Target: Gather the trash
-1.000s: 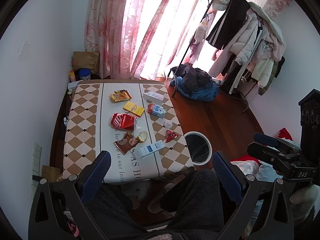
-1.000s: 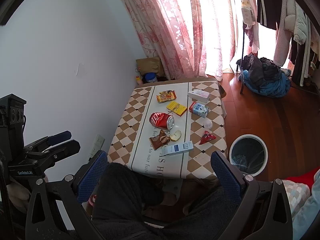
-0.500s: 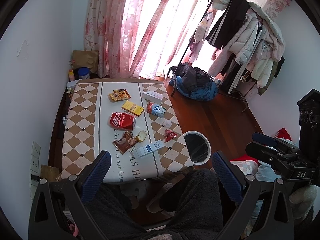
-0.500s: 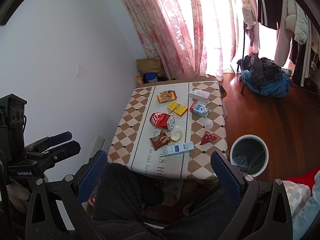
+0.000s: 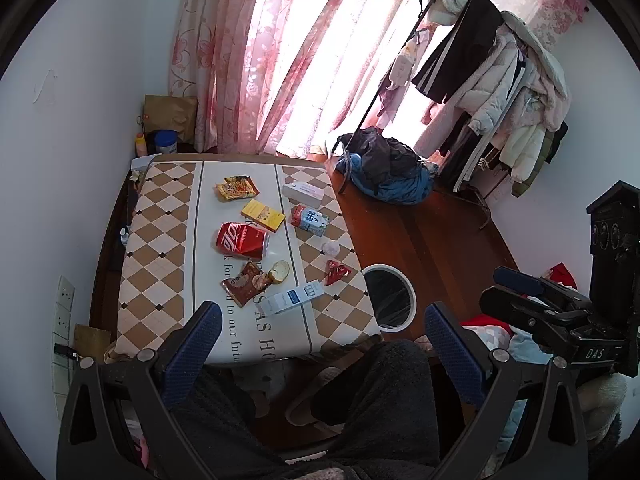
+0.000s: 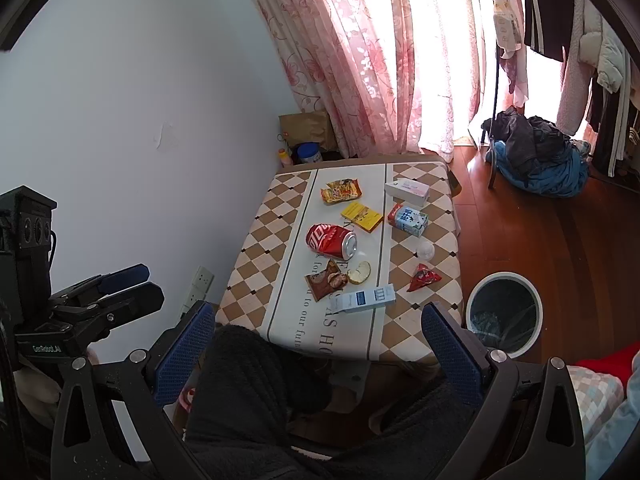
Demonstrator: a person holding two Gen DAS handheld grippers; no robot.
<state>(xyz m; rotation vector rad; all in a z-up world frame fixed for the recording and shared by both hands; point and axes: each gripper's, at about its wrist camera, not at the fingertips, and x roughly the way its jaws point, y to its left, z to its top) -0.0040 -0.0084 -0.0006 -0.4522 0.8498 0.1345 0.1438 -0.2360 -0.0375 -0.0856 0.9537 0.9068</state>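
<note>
**Nine bits of trash on the bench, both tools wide and empty**

Left tool point(image 5: 322, 334) and right tool point(image 6: 316, 336) hang spread wide above dark-trousered knees, gripping nothing. On the checkered bench point(image 6: 256, 256), near to far: one blue-white box point(image 6: 362, 299), one brown wrapper point(image 6: 326, 280), one red packet point(image 6: 423, 277), one red can point(image 6: 331, 241), then five more. One white bin point(image 6: 505, 314) stands on the wood floor right of it. Pink curtains behind. Basically unchanged from a second ago.

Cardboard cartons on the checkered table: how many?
3: white-pink carton at far right edge, red-blue milk carton just nearer, white-blue flat carton nearest, lying flat. None seems hidden.
</note>
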